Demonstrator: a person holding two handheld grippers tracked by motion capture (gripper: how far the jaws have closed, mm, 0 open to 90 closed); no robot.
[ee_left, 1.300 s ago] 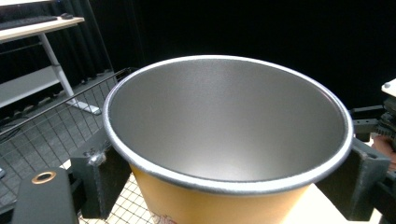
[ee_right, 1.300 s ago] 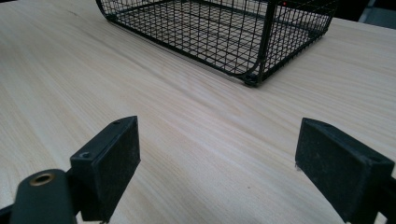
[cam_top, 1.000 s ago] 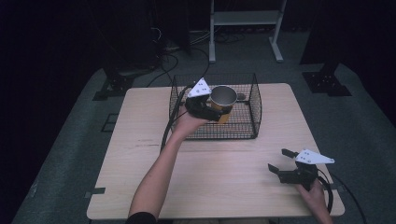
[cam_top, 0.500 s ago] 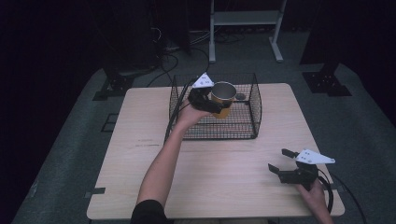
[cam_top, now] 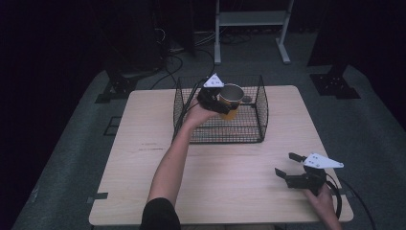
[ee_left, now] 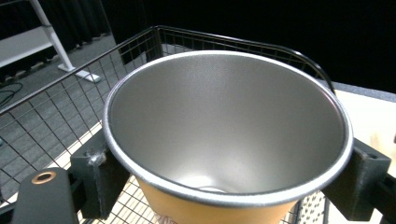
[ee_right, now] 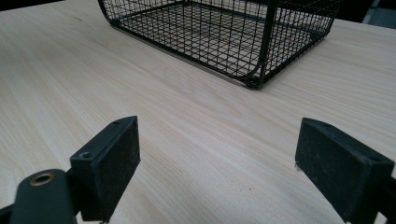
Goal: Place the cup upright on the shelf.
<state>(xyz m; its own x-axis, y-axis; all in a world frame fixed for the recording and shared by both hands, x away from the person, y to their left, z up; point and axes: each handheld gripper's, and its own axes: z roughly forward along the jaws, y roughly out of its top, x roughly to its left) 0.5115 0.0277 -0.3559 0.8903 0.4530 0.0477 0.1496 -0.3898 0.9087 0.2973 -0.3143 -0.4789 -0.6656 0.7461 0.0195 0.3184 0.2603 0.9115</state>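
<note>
Cup (cam_top: 231, 98): I hold it over the basket (cam_top: 258, 110), 12 o'clock on the worktop (cam_top: 143, 158).
Left gripper (cam_top: 214, 99): fingers clamp the cup.
Right gripper (cam_top: 290, 168): fingers spread wide, empty, 4 o'clock.

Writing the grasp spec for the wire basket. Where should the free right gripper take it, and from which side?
Judging by its shape, grip the top rim wire of the basket on its right wall, coming from the right gripper side, jaws straddling the wire from above. The mesh walls are thin and upright, so the rim fits between open jaws. The left gripper holds the cup over the basket, so avoid that side.
</note>
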